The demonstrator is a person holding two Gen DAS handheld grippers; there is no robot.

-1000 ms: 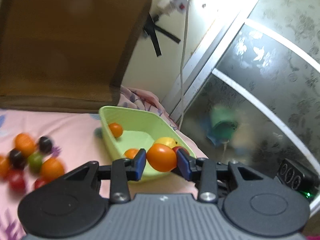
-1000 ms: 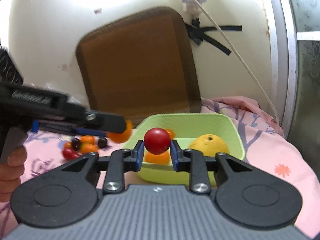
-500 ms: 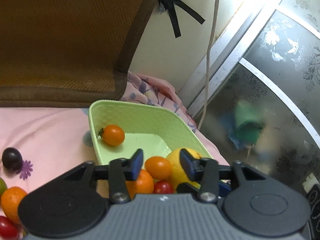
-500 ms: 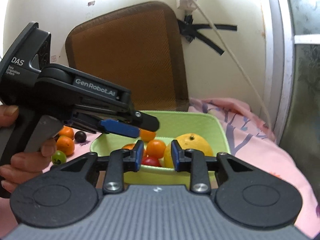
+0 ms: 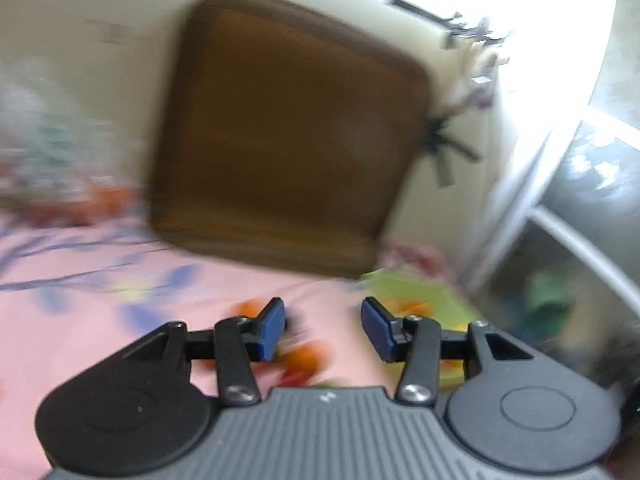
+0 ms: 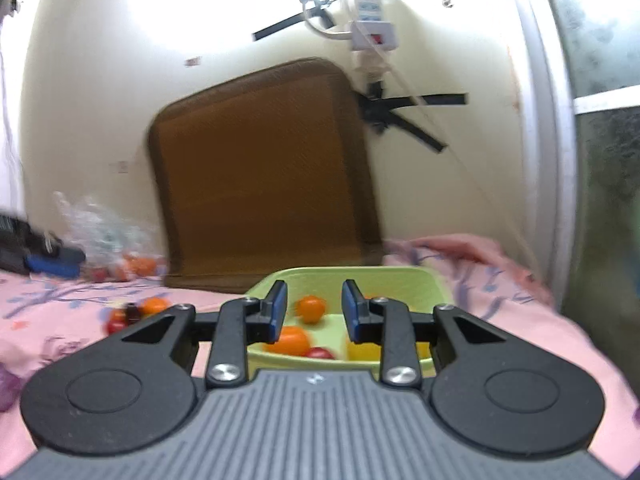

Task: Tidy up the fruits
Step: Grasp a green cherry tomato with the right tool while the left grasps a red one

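Observation:
A light green basket [image 6: 360, 276] sits on the pink sheet and holds orange fruits [image 6: 311, 307], a red one [image 6: 320, 353] and a yellow one [image 6: 362, 351]. My right gripper [image 6: 314, 314] stands open and empty just in front of the basket. In the blurred left wrist view the basket [image 5: 420, 292] lies at the right. My left gripper [image 5: 323, 330] is open and empty over loose fruits [image 5: 304, 358] on the sheet. A small pile of loose fruits [image 6: 138, 310] lies left of the basket in the right wrist view.
A brown cushion [image 6: 260, 176] leans on the wall behind the basket. A clear plastic bag with more fruit [image 6: 116, 240] lies at the far left. A glass door [image 6: 600, 160] bounds the right side. A power strip and cable [image 6: 374, 28] hang on the wall.
Both grippers dropped their fruits into the basket. The left gripper then swung left, away from the basket toward the loose fruits. The right gripper has pulled back slightly.

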